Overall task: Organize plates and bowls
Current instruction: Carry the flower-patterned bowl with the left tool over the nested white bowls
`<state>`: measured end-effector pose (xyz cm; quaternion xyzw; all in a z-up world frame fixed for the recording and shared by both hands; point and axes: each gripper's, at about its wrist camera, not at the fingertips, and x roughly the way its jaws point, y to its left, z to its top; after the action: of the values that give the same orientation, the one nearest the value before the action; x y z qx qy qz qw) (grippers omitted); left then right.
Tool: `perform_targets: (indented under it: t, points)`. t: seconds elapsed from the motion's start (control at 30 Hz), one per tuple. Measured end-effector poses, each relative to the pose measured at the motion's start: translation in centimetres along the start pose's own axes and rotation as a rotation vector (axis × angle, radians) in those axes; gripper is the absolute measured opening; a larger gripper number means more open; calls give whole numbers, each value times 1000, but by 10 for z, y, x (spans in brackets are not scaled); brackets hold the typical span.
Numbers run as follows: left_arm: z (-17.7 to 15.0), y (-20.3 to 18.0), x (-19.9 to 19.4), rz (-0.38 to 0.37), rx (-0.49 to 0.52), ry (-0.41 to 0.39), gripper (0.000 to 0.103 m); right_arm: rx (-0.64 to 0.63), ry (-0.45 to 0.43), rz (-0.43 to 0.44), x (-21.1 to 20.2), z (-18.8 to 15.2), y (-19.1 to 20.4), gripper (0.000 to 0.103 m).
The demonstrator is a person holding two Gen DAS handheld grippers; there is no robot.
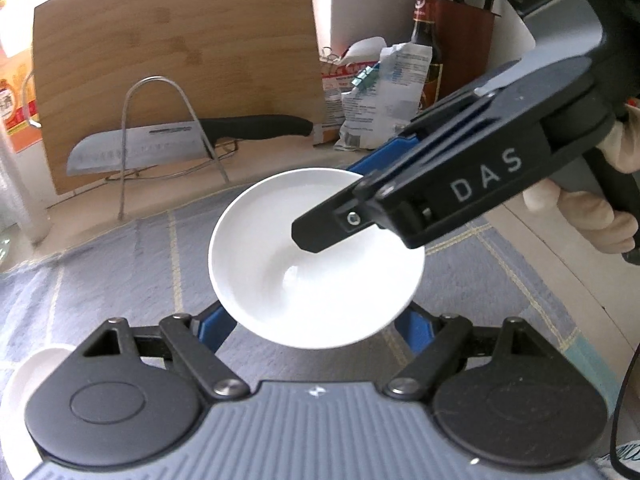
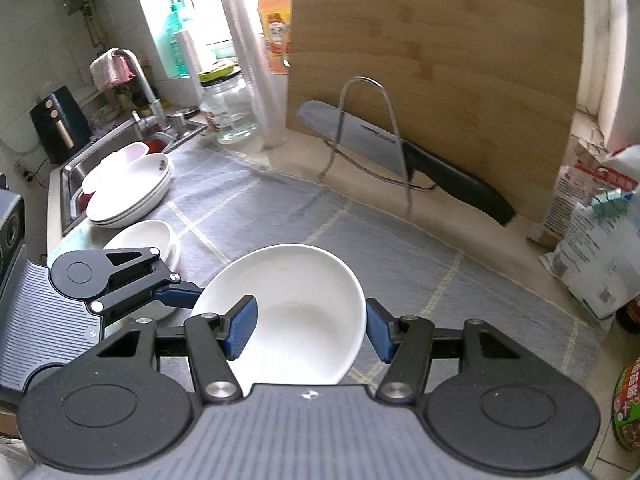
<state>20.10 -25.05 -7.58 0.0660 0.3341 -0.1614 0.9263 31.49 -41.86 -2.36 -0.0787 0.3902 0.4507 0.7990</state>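
A white bowl [image 1: 316,260] [image 2: 288,312] is over the grey checked cloth [image 2: 304,216]. My left gripper [image 1: 316,332] has its blue fingers spread wide under the bowl's near rim; the tips are hidden below the bowl. My right gripper [image 2: 308,330] straddles the bowl's rim: one blue finger [image 2: 242,326] lies inside the bowl, the other [image 2: 380,330] outside, and the gap looks wider than the rim. In the left wrist view it [image 1: 360,196] reaches in from the right. A stack of white plates [image 2: 128,192] and a smaller white dish [image 2: 140,242] sit at the left.
A bamboo cutting board [image 2: 432,76] leans on the wall behind a wire rack [image 2: 372,136] with a black-handled knife [image 2: 420,156]. Food bags [image 2: 592,240] are at the right. A sink [image 2: 120,136], glass jar [image 2: 230,108] and bottles stand at the back left.
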Motion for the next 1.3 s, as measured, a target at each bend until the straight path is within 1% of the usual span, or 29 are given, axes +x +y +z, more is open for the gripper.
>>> perform_targets:
  t: [0.4, 0.67, 1.1, 1.3]
  points:
    - [-15, 24, -47, 46, -48, -1, 84, -80, -10, 42, 2, 17, 52, 64]
    - [-26, 44, -74, 95, -80, -11, 84, -133, -17, 74, 12, 32, 84, 64]
    - [-39, 87, -93, 166, -136, -1, 84, -194, -7, 132, 47, 60, 124, 64]
    - [-48, 106, -93, 180, -163, 17, 85, -207, 16, 145, 65, 65, 137, 64]
